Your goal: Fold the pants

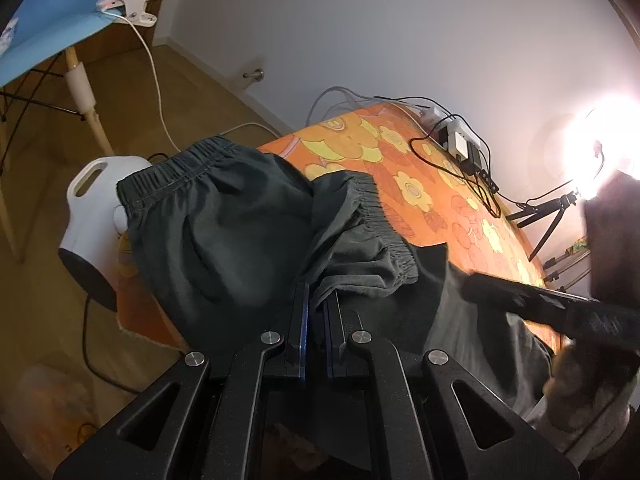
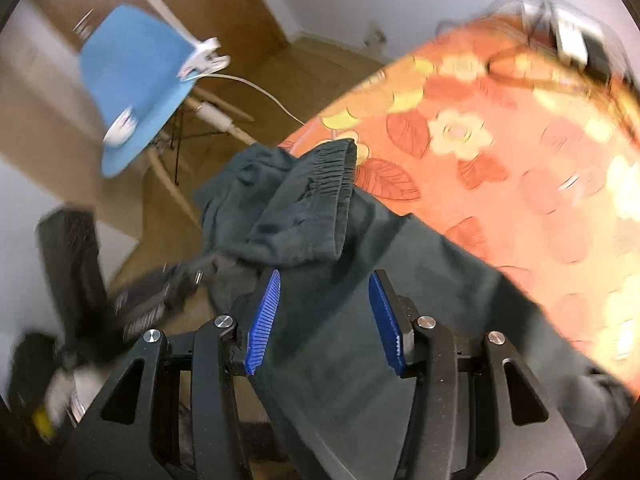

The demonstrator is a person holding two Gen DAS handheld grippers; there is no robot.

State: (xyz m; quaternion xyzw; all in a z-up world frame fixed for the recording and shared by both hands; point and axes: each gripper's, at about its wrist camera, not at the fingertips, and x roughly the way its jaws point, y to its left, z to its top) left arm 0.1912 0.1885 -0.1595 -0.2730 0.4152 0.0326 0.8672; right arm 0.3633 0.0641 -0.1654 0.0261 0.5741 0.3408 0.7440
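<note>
Dark green pants (image 1: 224, 232) with an elastic waistband (image 1: 384, 224) lie bunched at the corner of a table under an orange flowered cloth (image 1: 420, 168). My left gripper (image 1: 316, 300) is shut on a fold of the pants just below the waistband. The right gripper (image 1: 540, 308) shows as a blurred black bar at the right, over the pant leg. In the right wrist view my right gripper (image 2: 326, 276) is open, its blue pads (image 2: 264, 320) spread above the flat pant leg (image 2: 360, 340) and pinching nothing. The left gripper (image 2: 160, 292) is blurred at the left.
A white heater (image 1: 92, 208) stands on the floor beside the table corner. A blue chair (image 1: 52, 28) with a clamp lamp (image 1: 132, 0) stands beyond. A power strip with cables (image 1: 460, 140) lies at the table's far edge. A bright light on a tripod (image 1: 552, 216) stands right.
</note>
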